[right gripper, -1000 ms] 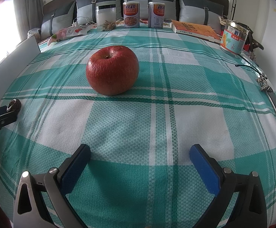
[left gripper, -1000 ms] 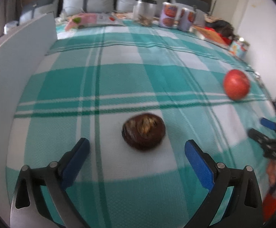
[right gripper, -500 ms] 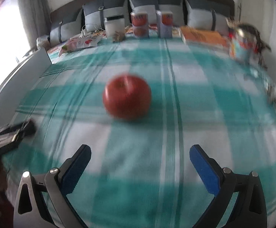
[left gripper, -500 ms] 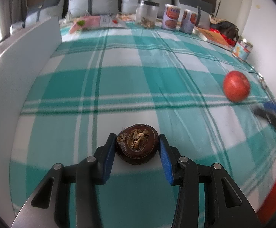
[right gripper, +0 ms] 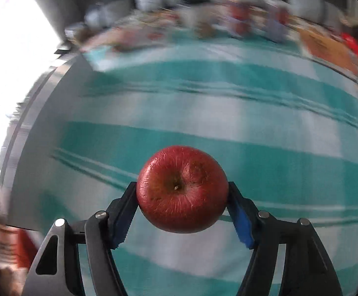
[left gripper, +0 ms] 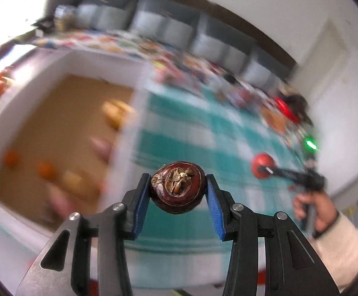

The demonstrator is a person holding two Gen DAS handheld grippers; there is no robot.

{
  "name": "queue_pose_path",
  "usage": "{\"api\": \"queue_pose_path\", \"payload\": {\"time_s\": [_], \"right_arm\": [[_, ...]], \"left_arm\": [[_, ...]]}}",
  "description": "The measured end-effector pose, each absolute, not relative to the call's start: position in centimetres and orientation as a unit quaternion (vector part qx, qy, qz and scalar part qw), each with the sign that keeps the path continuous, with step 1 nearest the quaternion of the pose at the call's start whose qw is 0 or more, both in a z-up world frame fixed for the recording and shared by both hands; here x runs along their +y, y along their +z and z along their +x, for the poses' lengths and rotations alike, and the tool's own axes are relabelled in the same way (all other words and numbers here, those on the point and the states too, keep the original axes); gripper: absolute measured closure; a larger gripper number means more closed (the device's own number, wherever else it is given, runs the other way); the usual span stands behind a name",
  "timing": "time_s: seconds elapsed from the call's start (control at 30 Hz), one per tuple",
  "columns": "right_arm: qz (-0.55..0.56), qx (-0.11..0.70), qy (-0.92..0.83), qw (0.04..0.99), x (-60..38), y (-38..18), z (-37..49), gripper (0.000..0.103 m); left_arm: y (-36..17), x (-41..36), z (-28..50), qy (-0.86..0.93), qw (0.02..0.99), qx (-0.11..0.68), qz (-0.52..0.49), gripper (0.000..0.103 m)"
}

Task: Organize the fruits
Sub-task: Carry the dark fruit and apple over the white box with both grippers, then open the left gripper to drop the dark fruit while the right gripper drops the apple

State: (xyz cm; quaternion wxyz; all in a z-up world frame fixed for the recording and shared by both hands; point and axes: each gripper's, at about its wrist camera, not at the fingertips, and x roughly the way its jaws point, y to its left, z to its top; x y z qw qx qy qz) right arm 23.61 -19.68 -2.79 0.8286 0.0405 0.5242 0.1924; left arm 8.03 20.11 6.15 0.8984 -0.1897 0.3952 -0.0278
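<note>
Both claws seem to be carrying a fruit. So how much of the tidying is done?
Partly done: several fruits, blurred, already lie in the white box. In hand: the left gripper clamps a dark brown fruit and the right gripper, whose jaws have just been closing, clamps the red apple. Left: putting both into the box.

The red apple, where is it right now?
The red apple is clamped in the right gripper, held above the green checked bedspread; it shows small at right in the left wrist view.

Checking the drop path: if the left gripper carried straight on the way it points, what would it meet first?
Likely the checked cloth just right of the white box; blur leaves depth unclear. The left gripper holds the dark brown fruit.
</note>
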Motion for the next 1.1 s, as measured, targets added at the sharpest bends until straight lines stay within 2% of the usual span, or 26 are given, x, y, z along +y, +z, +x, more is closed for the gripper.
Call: {"api": "queue_pose_path", "payload": {"time_s": [0.13, 0.23, 0.33, 0.47, 0.63, 0.7, 0.73, 0.77, 0.83, 1.0, 1.07, 1.1], "right_arm": [[0.052, 0.492, 0.311, 0.812, -9.4, 2.5, 23.7, 0.034], [0.045, 0.476, 0.393, 0.786, -0.5, 5.7, 23.9, 0.034], [-0.018, 0.461, 0.445, 0.768, 9.2, 6.9, 23.4, 0.034], [-0.115, 0.489, 0.462, 0.731, 18.7, 3.9, 22.5, 0.034], [-0.235, 0.504, 0.433, 0.709, 25.1, -1.1, 21.3, 0.034], [-0.263, 0.509, 0.422, 0.703, 26.6, -2.7, 21.3, 0.033], [-0.274, 0.514, 0.417, 0.698, 27.1, -3.4, 21.2, 0.033], [-0.282, 0.519, 0.415, 0.692, 27.2, -3.9, 21.1, 0.032], [-0.294, 0.514, 0.411, 0.693, 27.1, -4.0, 20.9, 0.031], [-0.263, 0.472, 0.406, 0.737, 23.7, 1.3, 20.9, 0.012], [-0.255, 0.448, 0.397, 0.759, 21.1, 4.0, 20.7, 0.005], [-0.248, 0.437, 0.395, 0.769, 19.8, 5.3, 20.4, 0.002]], "left_arm": [[5.3, 28.6, 11.9, 0.068, 0.891, 0.408, -0.188, 0.058], [1.6, 34.0, 15.4, 0.117, 0.858, 0.451, -0.217, 0.058], [-2.5, 37.4, 17.9, 0.148, 0.821, 0.497, -0.239, 0.058], [-5.6, 40.1, 18.5, 0.182, 0.787, 0.529, -0.259, 0.057], [-7.6, 42.1, 18.7, 0.207, 0.760, 0.545, -0.288, 0.057], [-7.3, 42.3, 18.8, 0.214, 0.761, 0.538, -0.291, 0.051], [-7.2, 42.3, 18.9, 0.221, 0.763, 0.538, -0.282, 0.040], [-6.9, 42.1, 18.9, 0.231, 0.766, 0.539, -0.265, 0.032], [-6.5, 42.0, 18.4, 0.234, 0.772, 0.536, -0.250, 0.032], [-0.4, 40.6, 15.5, 0.244, 0.828, 0.471, -0.183, 0.031], [3.3, 39.4, 13.7, 0.246, 0.854, 0.433, -0.150, 0.017], [4.9, 38.9, 13.0, 0.242, 0.865, 0.417, -0.138, 0.015]]}}
